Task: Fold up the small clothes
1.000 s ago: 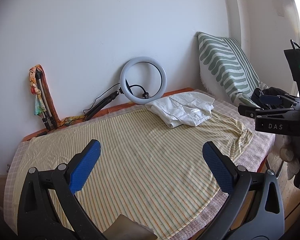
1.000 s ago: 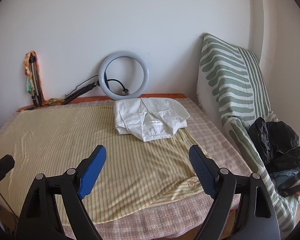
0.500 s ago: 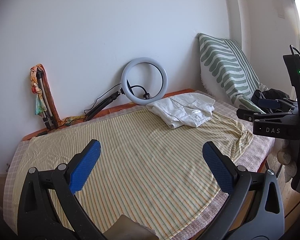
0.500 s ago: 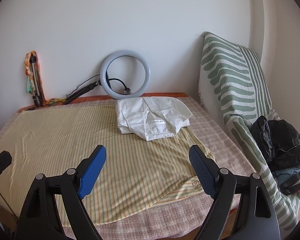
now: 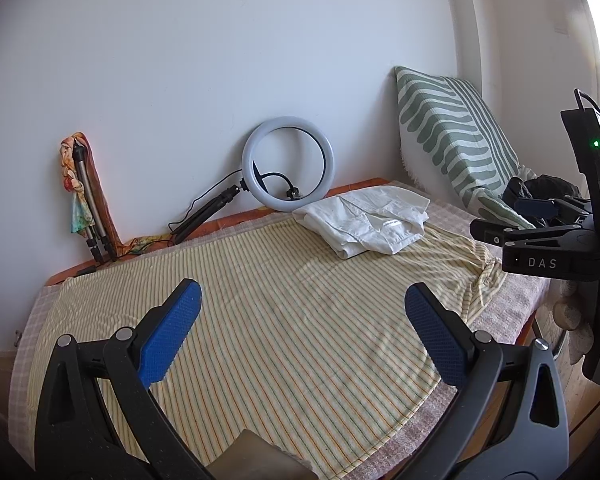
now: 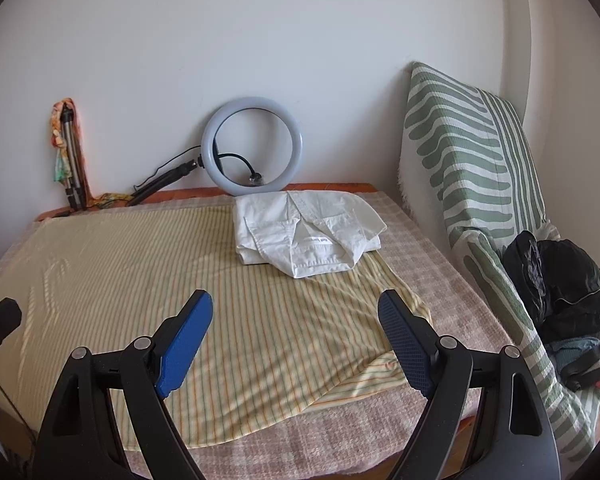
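Right wrist, white shirt (image 6: pixel 306 234) beyond spread tongs (image 6: pixel 296 340)

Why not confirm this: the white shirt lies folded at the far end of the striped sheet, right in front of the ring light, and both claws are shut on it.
Wrong about the claws. In both wrist views the left claw and right claw are open and empty, short of the white shirt. The rest holds.

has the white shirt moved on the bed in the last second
No. The white shirt lies just in front of the ring light, as before; small shifts in view come from the grippers.
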`<state>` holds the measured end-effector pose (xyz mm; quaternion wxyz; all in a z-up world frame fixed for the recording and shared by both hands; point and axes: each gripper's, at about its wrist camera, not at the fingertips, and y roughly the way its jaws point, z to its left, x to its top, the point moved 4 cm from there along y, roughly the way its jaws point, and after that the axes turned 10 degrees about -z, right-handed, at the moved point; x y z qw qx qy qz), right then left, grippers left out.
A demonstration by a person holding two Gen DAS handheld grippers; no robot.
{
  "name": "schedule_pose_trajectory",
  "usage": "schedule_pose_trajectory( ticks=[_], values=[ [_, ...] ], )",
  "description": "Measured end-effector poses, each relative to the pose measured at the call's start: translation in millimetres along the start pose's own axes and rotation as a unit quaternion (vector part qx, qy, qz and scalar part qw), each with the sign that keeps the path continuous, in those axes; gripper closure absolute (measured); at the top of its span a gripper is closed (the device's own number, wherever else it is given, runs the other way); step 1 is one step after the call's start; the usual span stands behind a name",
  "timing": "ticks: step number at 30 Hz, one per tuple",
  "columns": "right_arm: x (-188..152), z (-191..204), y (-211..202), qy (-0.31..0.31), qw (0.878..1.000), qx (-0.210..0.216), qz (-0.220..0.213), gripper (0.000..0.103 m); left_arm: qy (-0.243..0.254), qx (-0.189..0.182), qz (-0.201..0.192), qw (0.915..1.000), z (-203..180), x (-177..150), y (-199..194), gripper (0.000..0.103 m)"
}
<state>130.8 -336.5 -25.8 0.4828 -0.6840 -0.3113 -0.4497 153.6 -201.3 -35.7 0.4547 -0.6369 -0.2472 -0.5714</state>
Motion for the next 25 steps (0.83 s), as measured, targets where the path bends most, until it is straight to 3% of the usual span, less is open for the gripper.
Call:
schedule_pose_trajectory(
  ticks=[25],
  values=[
    [-6.2, 0.1, 9.0, -0.001, 1.0, 0.003, 0.009, 0.018, 0.007, -0.004, -0.005, 1.0, 3.8, 4.0, 2.9, 0.0]
  ],
)
